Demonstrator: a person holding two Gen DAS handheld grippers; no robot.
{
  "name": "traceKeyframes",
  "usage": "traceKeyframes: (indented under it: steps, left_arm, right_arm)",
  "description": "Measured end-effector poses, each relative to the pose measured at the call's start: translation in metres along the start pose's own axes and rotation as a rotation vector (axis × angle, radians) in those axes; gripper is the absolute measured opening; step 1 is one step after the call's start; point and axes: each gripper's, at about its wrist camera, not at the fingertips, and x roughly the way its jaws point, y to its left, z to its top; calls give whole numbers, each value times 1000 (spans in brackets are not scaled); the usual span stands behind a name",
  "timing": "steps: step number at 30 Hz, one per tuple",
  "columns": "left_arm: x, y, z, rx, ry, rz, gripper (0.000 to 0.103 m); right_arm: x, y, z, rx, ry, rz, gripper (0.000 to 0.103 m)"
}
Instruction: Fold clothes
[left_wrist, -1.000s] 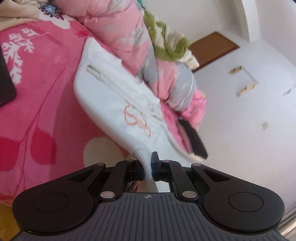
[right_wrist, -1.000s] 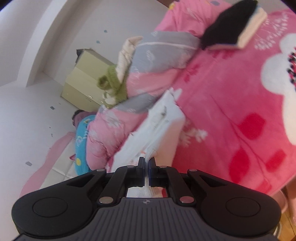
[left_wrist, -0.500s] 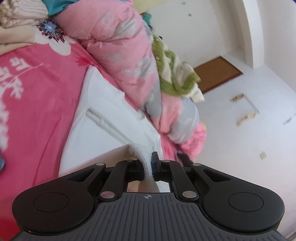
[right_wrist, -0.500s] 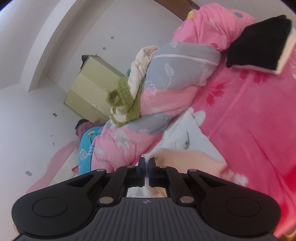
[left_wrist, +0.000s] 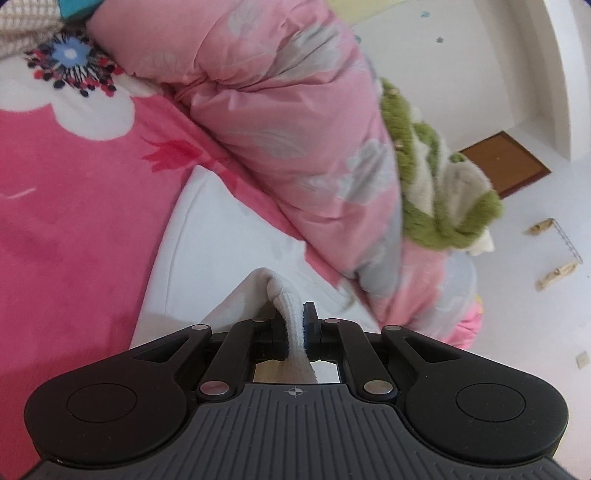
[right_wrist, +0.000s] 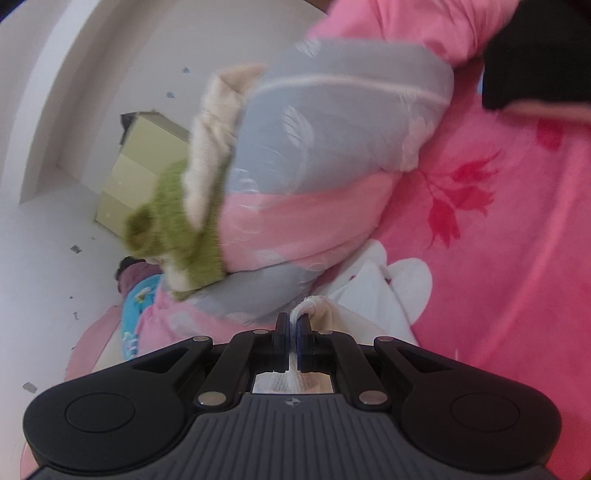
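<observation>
White cotton garment (left_wrist: 221, 236) lies spread on the pink floral fleece blanket (left_wrist: 74, 192), occupying the centre of the left wrist view and the lower centre right of the right wrist view (right_wrist: 373, 295), with its far side running up against the rolled pink-and-grey quilt (left_wrist: 295, 122). That quilt fills the upper centre of both views and carries a green-and-cream knitted item (left_wrist: 436, 192) on its outer side; a black folded article (right_wrist: 535, 55) sits at the upper right of the right wrist view. The left gripper (left_wrist: 295, 325) is clenched on a ribbed white edge of the garment, a bunch of cloth rising between its jaws. The right gripper (right_wrist: 294, 325) is likewise clamped on a thin white edge. Judgement: both near edges are held raised above the flat part, consistent with carrying one half over the other to form a fold. The blur in the right wrist view suggests motion. How many folds are already in the garment cannot be determined.
</observation>
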Motion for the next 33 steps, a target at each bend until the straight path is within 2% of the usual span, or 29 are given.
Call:
traceKeyframes:
  steps: [6, 10, 13, 14, 16, 17, 18, 20, 25, 27, 30, 33]
  left_arm:
    - [23, 34, 9, -132, 48, 16, 6]
    - [25, 56, 16, -309, 74, -55, 8]
    - [24, 70, 17, -450, 78, -122, 14]
    - [23, 74, 16, -500, 75, -151, 20]
    - [20, 82, 12, -606, 52, -202, 29]
    - [18, 84, 9, -662, 32, -223, 31]
    - [16, 85, 6, -692, 15, -239, 32]
    - [12, 81, 5, -694, -6, -248, 32]
    - [4, 66, 5, -685, -61, -283, 33]
    - [0, 59, 5, -671, -84, -293, 38]
    - [-2, 52, 9, -635, -99, -286, 39]
    - [-6, 49, 19, -591, -155, -256, 39]
  right_arm:
    - [54, -53, -2, 92, 55, -48, 3]
    - [63, -72, -1, 164, 95, -46, 3]
    - [67, -84, 1, 231, 123, -34, 5]
    - [68, -88, 1, 253, 132, -30, 6]
    - [70, -94, 2, 316, 138, -11, 10]
    - [69, -97, 3, 349, 131, 5, 17]
    - [68, -100, 4, 378, 119, 22, 28]
    - [57, -101, 4, 392, 103, 35, 42]
    - [23, -101, 2, 384, 71, 47, 42]
    - [9, -102, 1, 381, 58, 52, 42]
    - [-12, -102, -1, 376, 39, 59, 43]
    - [-33, -102, -2, 371, 19, 67, 43]
